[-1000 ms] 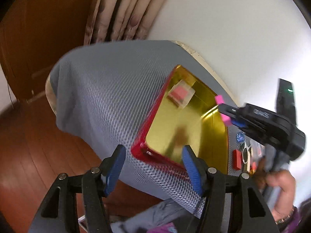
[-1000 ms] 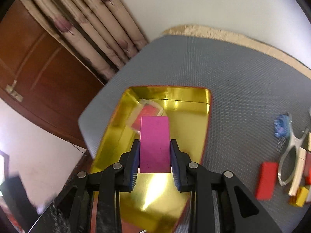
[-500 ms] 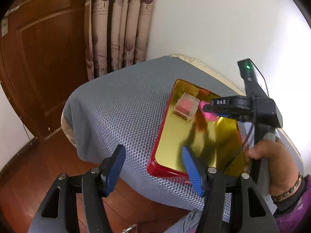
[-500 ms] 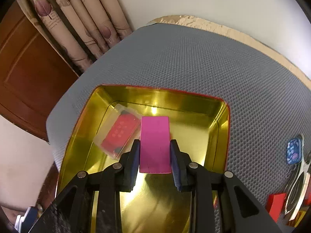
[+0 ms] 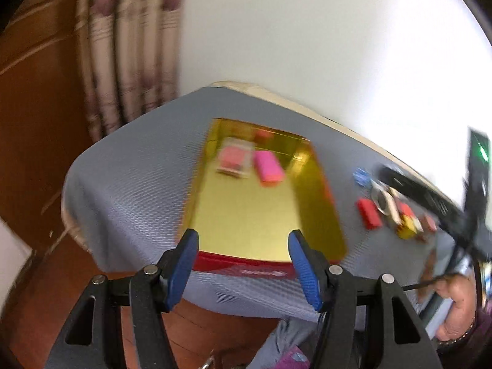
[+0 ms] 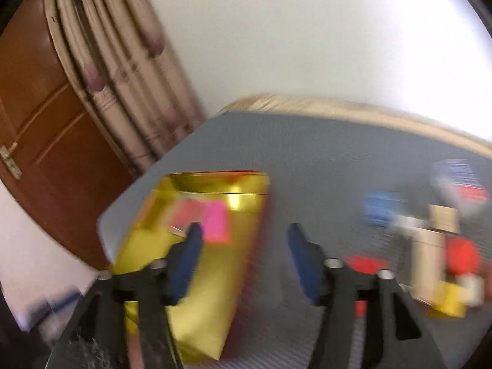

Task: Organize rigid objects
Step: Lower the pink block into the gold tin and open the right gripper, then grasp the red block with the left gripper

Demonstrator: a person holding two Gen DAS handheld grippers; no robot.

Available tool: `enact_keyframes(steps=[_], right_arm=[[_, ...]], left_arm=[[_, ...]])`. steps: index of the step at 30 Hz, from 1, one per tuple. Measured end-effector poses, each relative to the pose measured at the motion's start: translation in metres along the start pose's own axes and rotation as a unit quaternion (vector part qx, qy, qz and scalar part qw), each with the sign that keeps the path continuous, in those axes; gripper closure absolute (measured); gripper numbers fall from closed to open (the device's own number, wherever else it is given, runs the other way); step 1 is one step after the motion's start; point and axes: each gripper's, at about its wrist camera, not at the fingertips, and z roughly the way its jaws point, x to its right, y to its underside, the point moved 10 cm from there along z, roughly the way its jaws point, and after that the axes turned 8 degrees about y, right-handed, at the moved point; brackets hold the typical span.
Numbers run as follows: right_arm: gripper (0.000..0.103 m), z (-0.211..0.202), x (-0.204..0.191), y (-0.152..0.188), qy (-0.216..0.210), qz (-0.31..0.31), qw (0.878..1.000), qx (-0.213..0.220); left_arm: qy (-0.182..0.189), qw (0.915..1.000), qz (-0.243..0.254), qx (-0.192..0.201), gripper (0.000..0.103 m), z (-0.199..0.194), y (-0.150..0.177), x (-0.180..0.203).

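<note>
Hand-held gripper gapes above grey mesh-covered table, seemingly beside curtains.

I see a gold tray with red outer wall, pink block inside; grey mesh-patterned worktop ahead of my blue-padded left claw.

Right gripper: jaws just opened, nothing between them.
Pink block: released, now lying in gold tray, frame centre.
</note>
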Motion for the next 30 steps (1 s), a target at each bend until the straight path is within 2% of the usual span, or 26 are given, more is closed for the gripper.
enact_keyframes(steps=[2,5,8,9,12,14,16,18,23,30], right_arm=[[0.024,-0.034,0.065,0.015,0.09,0.0,0.995,0.037],[0.019,-0.07,0.167,0.03,0.215,0.008,0.974,0.066],[0.016,-0.085,0.252,0.036,0.277,0.056,0.956,0.077],[0.013,-0.085,0.277,0.04,0.298,0.069,0.949,0.071],[0.013,-0.072,0.326,0.056,0.33,0.084,0.94,0.037],[0.013,-0.062,0.345,0.065,0.311,0.12,0.943,0.009],[0.013,-0.066,0.356,0.068,0.305,0.154,0.94,0.01],[0.0,-0.068,0.358,0.072,0.303,0.168,0.938,0.011],[0.0,-0.06,0.366,0.077,0.268,0.188,0.945,-0.006],[0.0,-0.058,0.358,0.079,0.243,0.194,0.951,-0.003]], left_arm=[[0.028,0.9985,0.046,-0.009,0.041,0.002,0.005,0.025],[0.06,0.9948,0.076,-0.033,0.041,0.01,0.015,0.056],[0.077,0.992,0.086,-0.052,0.041,0.021,0.019,0.085],[0.079,0.9907,0.093,-0.06,0.041,0.027,0.02,0.097],[0.092,0.9869,0.111,-0.073,0.041,0.048,0.012,0.134],[0.095,0.9846,0.122,-0.08,0.041,0.07,0.004,0.158],[0.101,0.9816,0.122,-0.106,0.041,0.098,0.0,0.177],[0.106,0.9792,0.112,-0.132,0.041,0.121,-0.001,0.188],[0.095,0.9714,0.094,-0.196,0.041,0.172,0.004,0.195],[0.082,0.9671,0.117,-0.211,0.041,0.198,0.004,0.199]])
